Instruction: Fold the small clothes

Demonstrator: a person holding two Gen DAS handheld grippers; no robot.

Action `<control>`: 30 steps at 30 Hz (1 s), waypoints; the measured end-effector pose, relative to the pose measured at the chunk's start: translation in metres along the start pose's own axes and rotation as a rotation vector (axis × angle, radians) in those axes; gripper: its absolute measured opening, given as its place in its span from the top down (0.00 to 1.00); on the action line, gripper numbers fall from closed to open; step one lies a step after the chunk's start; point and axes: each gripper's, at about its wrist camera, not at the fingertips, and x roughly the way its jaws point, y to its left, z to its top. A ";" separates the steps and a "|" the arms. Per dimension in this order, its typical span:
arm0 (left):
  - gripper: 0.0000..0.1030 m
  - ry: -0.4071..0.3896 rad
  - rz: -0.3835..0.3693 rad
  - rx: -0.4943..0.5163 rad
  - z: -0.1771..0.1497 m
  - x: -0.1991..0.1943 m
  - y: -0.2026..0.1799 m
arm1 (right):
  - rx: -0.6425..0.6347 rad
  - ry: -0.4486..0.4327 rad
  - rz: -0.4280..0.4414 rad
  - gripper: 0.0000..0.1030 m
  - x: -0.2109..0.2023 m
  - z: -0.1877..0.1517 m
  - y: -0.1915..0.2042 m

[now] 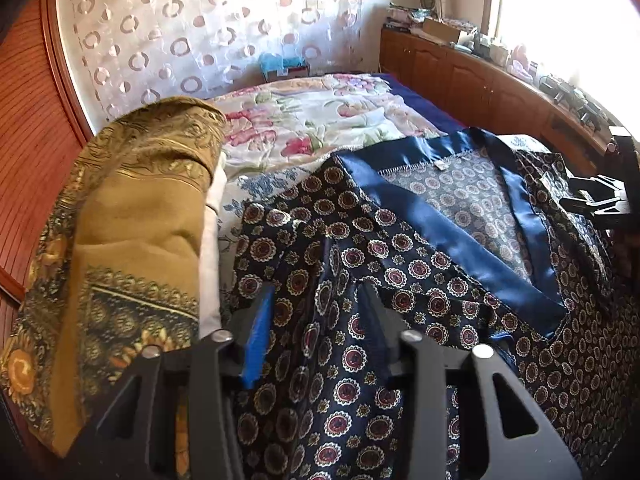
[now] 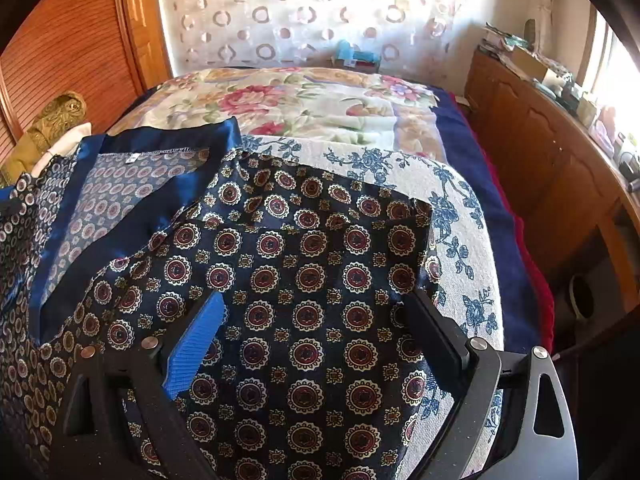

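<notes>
A navy satin garment (image 1: 420,272) with round medallions and a plain blue neck band (image 1: 404,152) lies spread on the bed, inside of the neck facing up. In the left wrist view my left gripper (image 1: 316,312) is low over its left part. The jaws stand narrowly apart, and a raised fold of the fabric runs between them without being pinched. In the right wrist view my right gripper (image 2: 316,304) hovers wide open over the garment (image 2: 304,272) near its right edge, holding nothing. The right gripper (image 1: 596,200) also shows at the far right of the left wrist view.
A mustard patterned cloth (image 1: 132,220) is heaped just left of the garment. Under the garment lies a white cloth with blue flowers (image 2: 460,208) on a floral bedspread (image 2: 304,100). A cluttered wooden cabinet (image 2: 540,152) runs along the right; a slatted wooden door (image 1: 24,120) stands left.
</notes>
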 end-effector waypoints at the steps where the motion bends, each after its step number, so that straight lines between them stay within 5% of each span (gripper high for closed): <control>1: 0.72 0.010 -0.003 0.000 0.000 0.003 -0.001 | 0.000 -0.001 0.000 0.09 0.000 0.000 0.001; 2: 0.75 0.016 -0.004 0.001 0.000 0.005 -0.001 | 0.000 0.000 0.000 0.09 0.000 0.000 0.001; 4: 0.95 0.010 -0.003 -0.004 0.000 0.005 -0.001 | 0.000 -0.001 0.000 0.09 -0.001 0.000 0.001; 6: 1.00 -0.027 -0.005 -0.018 0.002 -0.004 0.003 | 0.000 -0.001 -0.001 0.09 -0.001 0.000 0.001; 14: 1.00 -0.182 0.087 -0.119 0.015 -0.060 0.049 | 0.000 0.000 -0.001 0.08 -0.001 0.000 0.001; 30: 1.00 -0.162 0.089 -0.144 0.006 -0.048 0.066 | -0.017 0.020 0.008 0.00 0.006 0.001 0.006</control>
